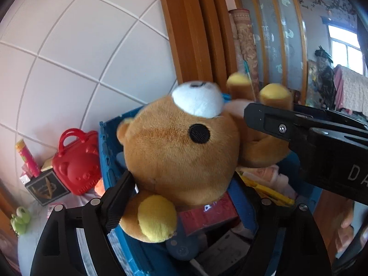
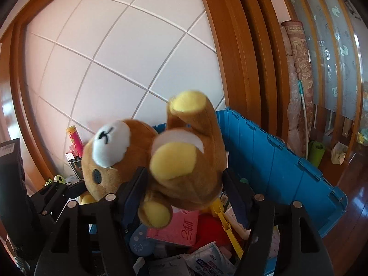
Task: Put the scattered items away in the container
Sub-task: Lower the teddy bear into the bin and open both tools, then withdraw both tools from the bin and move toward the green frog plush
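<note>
A brown teddy bear (image 1: pixel 174 151) with yellow paws hangs upside down over the blue crate (image 2: pixel 276 156). My left gripper (image 1: pixel 181 184) is shut on the bear's head, fingers on both sides. My right gripper (image 2: pixel 184 184) is shut on the bear's body; its finger (image 1: pixel 276 119) shows in the left wrist view at the bear's arm. In the right wrist view the bear (image 2: pixel 184 161) fills the gap between the fingers. The crate (image 1: pixel 110 151) holds a pink tissue pack (image 2: pixel 181 227), a yellow strip and packets.
To the left of the crate stand a red bear-shaped bag (image 1: pixel 76 163), a dark box (image 1: pixel 46 188), a pink tube (image 1: pixel 26 158) and a green frog toy (image 1: pixel 20 220). A tiled wall and wooden door frames rise behind. Rolled mats (image 2: pixel 299 80) lean at the right.
</note>
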A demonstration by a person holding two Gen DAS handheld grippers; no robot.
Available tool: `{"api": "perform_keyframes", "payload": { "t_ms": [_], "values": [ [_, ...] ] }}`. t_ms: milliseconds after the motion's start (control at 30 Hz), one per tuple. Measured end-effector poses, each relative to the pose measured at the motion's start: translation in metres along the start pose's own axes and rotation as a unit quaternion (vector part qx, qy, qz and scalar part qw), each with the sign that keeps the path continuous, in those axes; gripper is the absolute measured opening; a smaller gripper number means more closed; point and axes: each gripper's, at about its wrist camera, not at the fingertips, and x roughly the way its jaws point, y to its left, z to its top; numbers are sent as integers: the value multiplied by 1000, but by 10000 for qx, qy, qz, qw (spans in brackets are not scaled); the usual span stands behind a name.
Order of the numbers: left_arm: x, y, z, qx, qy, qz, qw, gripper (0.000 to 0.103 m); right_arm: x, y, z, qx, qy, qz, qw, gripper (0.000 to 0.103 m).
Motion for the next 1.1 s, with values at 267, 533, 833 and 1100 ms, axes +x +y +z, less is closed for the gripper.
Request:
{"api": "perform_keyframes", "payload": {
  "t_ms": [267, 533, 833, 1100],
  "values": [
    [-7, 6, -1, -152, -218, 64, 9996, 87, -1, -4, 2, 120, -53, -58, 9999, 78],
    [-14, 16, -10, -267, -207, -47, 9994, 87, -14, -14, -3, 213, -41, -243, 9995, 85],
    [-39, 16, -38, -465, -175, -2, 9988, 88, -26, -16, -20, 180, 75, -213, 9996, 88],
    [-67, 27, -70, -775, -132, 233, 9966, 88, -39, 0, -38, -2, 53, 28, 10000, 102]
  ]
}}
